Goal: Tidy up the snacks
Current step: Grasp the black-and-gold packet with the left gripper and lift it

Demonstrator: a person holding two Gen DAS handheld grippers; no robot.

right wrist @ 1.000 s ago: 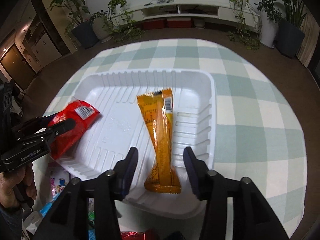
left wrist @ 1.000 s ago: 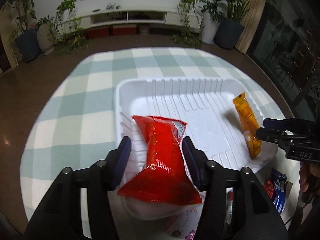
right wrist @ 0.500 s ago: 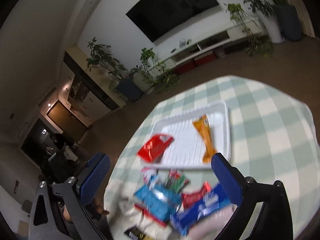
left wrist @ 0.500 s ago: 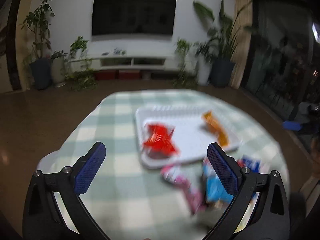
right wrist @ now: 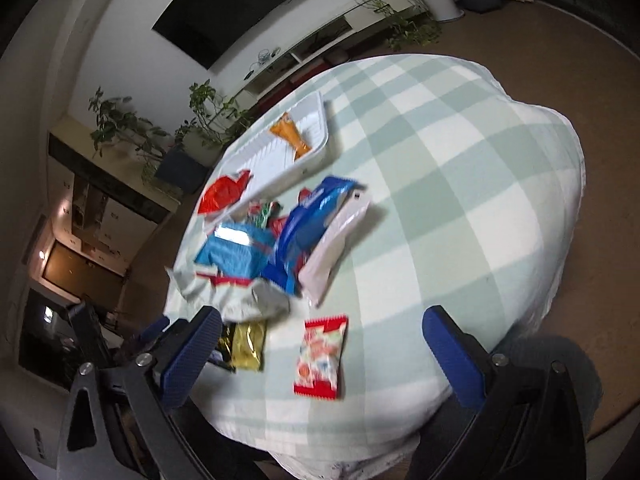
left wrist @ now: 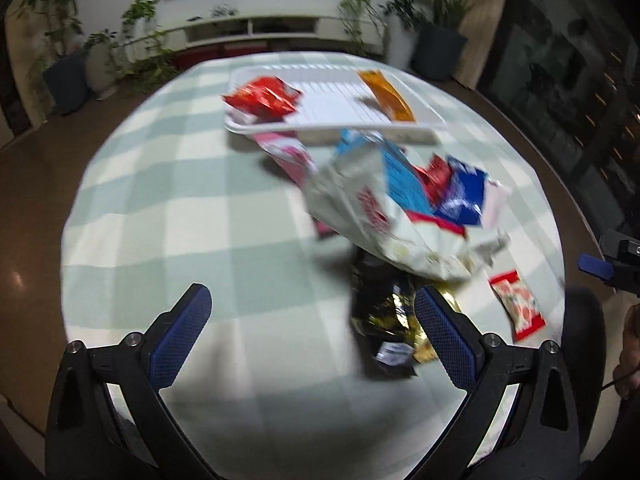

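Observation:
A white tray (left wrist: 336, 130) at the far side of the round checked table holds a red packet (left wrist: 262, 98) on its left rim and an orange packet (left wrist: 386, 96) on its right. The same white tray (right wrist: 316, 156) shows with its red packet (right wrist: 224, 192) and orange packet (right wrist: 292, 138). A heap of loose snack packets (left wrist: 400, 196) lies nearer. My left gripper (left wrist: 312, 332) hangs open and empty over the near cloth, a black and gold packet (left wrist: 384, 316) by its right finger. My right gripper (right wrist: 320, 356) is open and empty above a small red and white packet (right wrist: 322, 356).
The heap includes a white bag (left wrist: 372, 216), blue packets (right wrist: 308, 224) and a pale pink one (right wrist: 336, 248). The table's edge (right wrist: 560, 272) drops to a brown floor. A low TV shelf (left wrist: 256, 32) and potted plants (left wrist: 64, 60) stand behind. A person's hand (left wrist: 630, 344) is at the right.
Both grippers let go of the red and orange packets in the tray, opened wide and pulled back toward the near side of the table. The right one also rolled.

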